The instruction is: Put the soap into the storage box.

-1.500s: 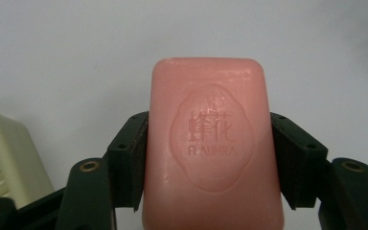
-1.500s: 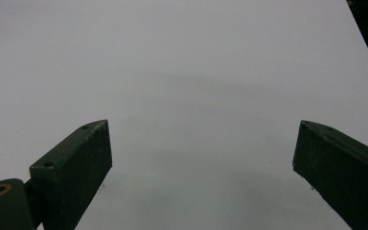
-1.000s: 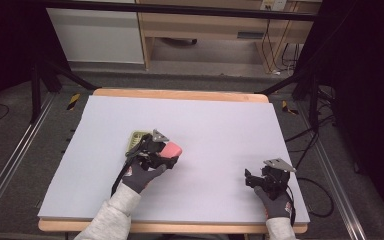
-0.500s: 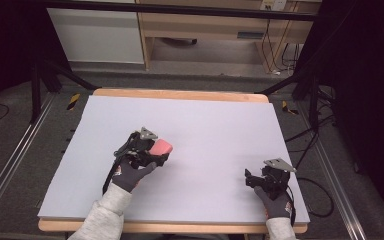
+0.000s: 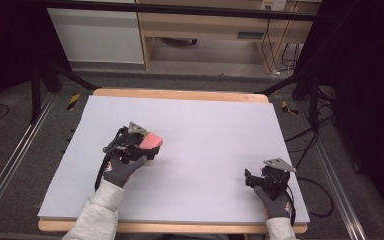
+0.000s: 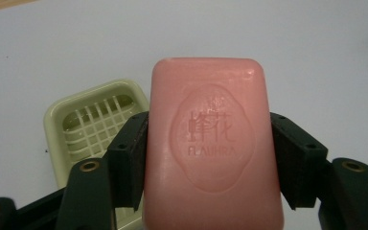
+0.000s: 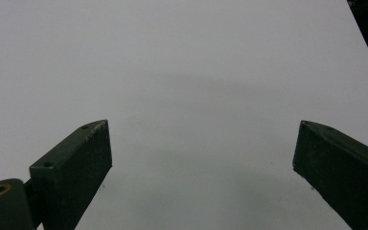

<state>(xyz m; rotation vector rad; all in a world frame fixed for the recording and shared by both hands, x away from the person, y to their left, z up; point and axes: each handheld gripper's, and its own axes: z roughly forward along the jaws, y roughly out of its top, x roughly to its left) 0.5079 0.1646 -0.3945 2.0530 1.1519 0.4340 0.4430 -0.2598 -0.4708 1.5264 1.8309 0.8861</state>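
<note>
**Pink soap clamped in the left tool, right tool open over bare worktop**

The left tool (image 5: 147, 145) sits toward the left half of the worktop (image 5: 205, 125), held in a gloved left hand (image 5: 121, 169) whose grey sleeve comes in from the bottom edge of the high view. Its 2 black jaws are clamped on a bar of pink soap (image 6: 213, 148), pressing against the bar's 2 long sides. In the left gripper view the soap lies face up toward the camera, showing an oval stamp with characters and a line of raised letters. In the high view the soap (image 5: 151, 140) shows as a pink block at the front of the left tool.

A pale green soap dish (image 6: 93, 129) with a slatted, grid-like bottom lies on the worktop below and to the left of the bar in the left gripper view; part of it is hidden behind the soap and the jaw. Whether the soap touches the dish cannot be told.

The right tool (image 5: 252, 179) rests near the front right corner of the worktop, held in a gloved right hand (image 5: 276, 199), with a grey 3-cornered plate on top. In the right gripper view its 2 jaws stand wide apart with plain white worktop (image 7: 196, 72) between them. The 2 tools are well apart.
</note>
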